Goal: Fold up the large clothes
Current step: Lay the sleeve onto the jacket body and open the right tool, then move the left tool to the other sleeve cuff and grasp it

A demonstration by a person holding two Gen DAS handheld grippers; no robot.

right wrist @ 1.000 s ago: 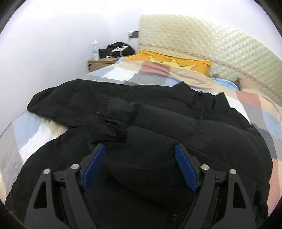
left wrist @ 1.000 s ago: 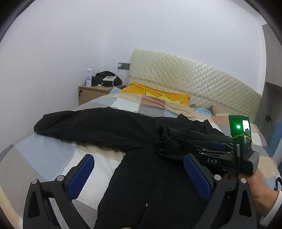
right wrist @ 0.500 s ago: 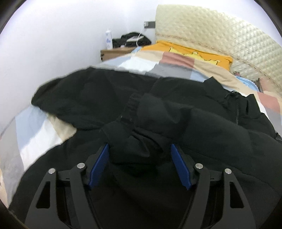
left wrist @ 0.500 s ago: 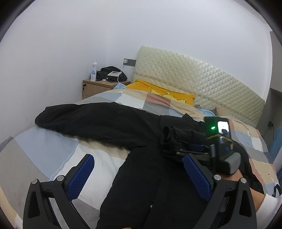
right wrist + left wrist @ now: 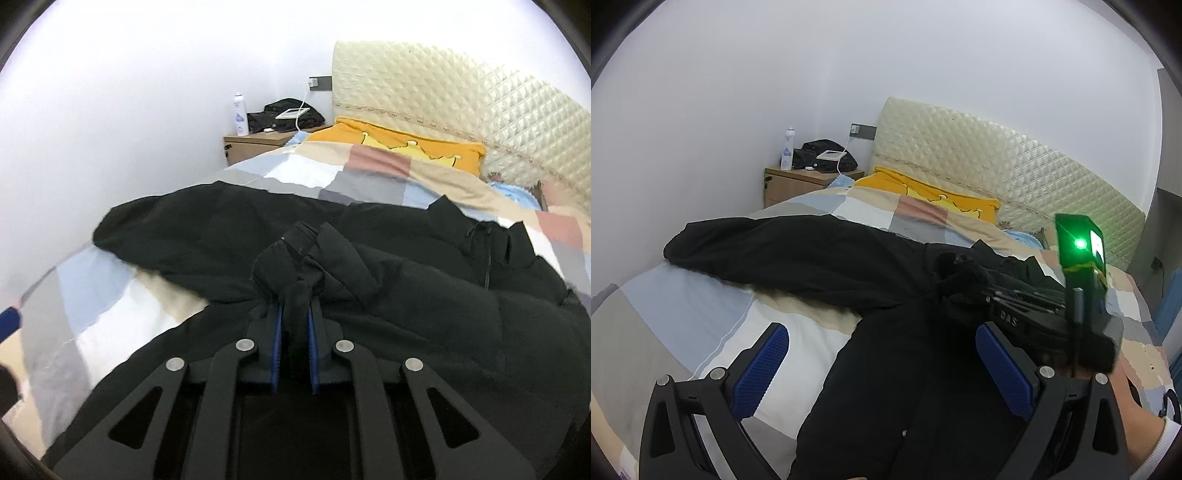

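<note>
A large black padded jacket (image 5: pixel 424 288) lies spread on the checked bedspread (image 5: pixel 122 306). One sleeve (image 5: pixel 798 254) stretches out to the left. The other sleeve is folded across the chest. My right gripper (image 5: pixel 294 332) is shut on the cuff (image 5: pixel 295 254) of that folded sleeve; the gripper also shows in the left wrist view (image 5: pixel 964 284), at the right. My left gripper (image 5: pixel 882 354) is open and empty, above the jacket's lower left part and the bedspread (image 5: pixel 683 314).
A quilted cream headboard (image 5: pixel 997 166) and an orange pillow (image 5: pixel 931 195) are at the bed's far end. A wooden nightstand (image 5: pixel 798 181) with a white bottle (image 5: pixel 787 147) stands by the white wall at far left. The bed's left edge is close to my left gripper.
My right gripper went from open above the folded sleeve to shut on its cuff, which now bunches up between the pads. My left gripper stayed open and shifted a little.
</note>
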